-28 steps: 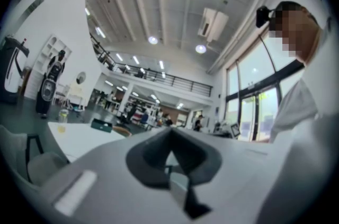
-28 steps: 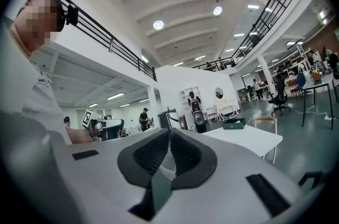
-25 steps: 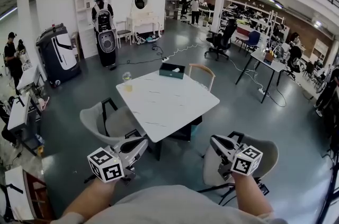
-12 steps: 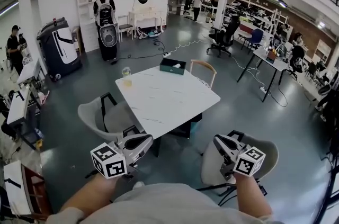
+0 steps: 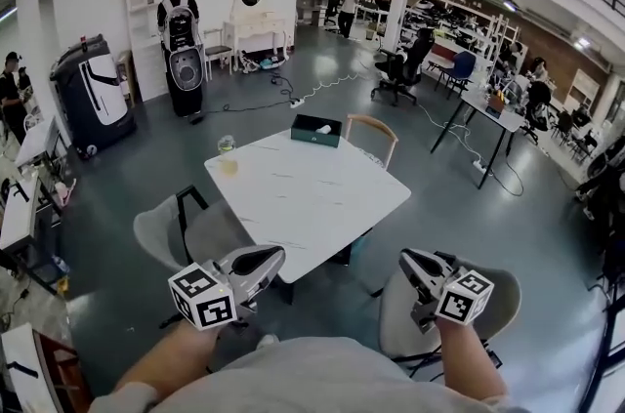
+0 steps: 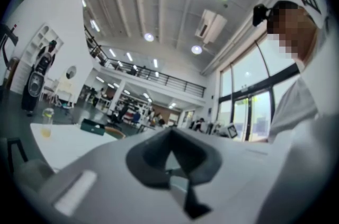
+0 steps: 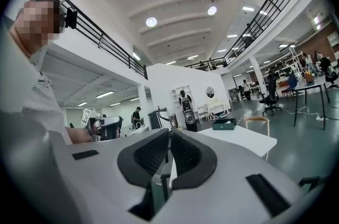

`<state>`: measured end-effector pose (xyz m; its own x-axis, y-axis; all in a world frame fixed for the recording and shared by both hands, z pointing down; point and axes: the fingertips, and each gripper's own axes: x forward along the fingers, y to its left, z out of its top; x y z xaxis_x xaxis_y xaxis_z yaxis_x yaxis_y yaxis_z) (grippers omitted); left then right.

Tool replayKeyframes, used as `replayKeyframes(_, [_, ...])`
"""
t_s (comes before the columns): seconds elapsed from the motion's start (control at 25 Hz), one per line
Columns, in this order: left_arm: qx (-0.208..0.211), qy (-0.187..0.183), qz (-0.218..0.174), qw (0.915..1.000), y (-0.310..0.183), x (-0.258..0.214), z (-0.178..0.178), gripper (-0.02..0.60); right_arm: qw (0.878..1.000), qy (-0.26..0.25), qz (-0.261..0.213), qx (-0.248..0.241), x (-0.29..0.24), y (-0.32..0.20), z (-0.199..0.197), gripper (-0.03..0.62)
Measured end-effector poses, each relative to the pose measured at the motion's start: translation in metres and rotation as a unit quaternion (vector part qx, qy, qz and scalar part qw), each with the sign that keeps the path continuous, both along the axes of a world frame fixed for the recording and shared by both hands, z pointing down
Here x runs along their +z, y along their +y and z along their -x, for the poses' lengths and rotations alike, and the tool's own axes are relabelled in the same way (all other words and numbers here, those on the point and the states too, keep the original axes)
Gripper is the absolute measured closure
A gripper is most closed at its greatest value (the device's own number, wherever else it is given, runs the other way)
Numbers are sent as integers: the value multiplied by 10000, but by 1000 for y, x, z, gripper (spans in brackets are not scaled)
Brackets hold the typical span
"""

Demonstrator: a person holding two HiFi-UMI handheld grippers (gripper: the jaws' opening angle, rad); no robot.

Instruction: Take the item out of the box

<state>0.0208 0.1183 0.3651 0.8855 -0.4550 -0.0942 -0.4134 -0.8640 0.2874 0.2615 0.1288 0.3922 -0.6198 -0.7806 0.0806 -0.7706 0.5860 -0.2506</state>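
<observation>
Holding both grippers low and level in front of you, you face the white table [image 5: 322,206] from just short of its near corner. Your left gripper [image 5: 266,256] is clenched on nothing: in the left gripper view its dark pads [image 6: 151,157] meet at the tips, with only the room showing past them. Your right gripper [image 5: 411,261] is also closed and empty, and its ribbed pads [image 7: 149,155] lie against each other in the right gripper view.

Your dark green box [image 5: 316,130] sits at the far edge of the table, well apart from both grippers. The white item [image 5: 323,129] shows in its open top. A glass [image 5: 227,155] of yellowish liquid stands near the table's left corner. A wooden-backed chair [image 5: 372,130] stands just beyond the box to the right. One grey chair [image 5: 166,227] is pulled up on the table's left side, and another grey seat [image 5: 493,299] sits beneath your right gripper.
</observation>
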Motion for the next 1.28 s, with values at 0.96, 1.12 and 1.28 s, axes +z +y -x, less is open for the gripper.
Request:
replayKeyframes(0.96, [570, 34, -31, 9984, -225, 12, 100, 578, 9986, 130, 167, 481, -9, -220, 105, 585])
replayKeyframes(1.12, [577, 78, -4, 9983, -241, 16, 110, 578, 9984, 210, 170, 505, -10, -237, 113, 585])
replayKeyframes(1.28, [552, 107, 32, 9984, -256, 23, 117, 578, 9981, 240, 210, 523, -8, -252, 118, 585])
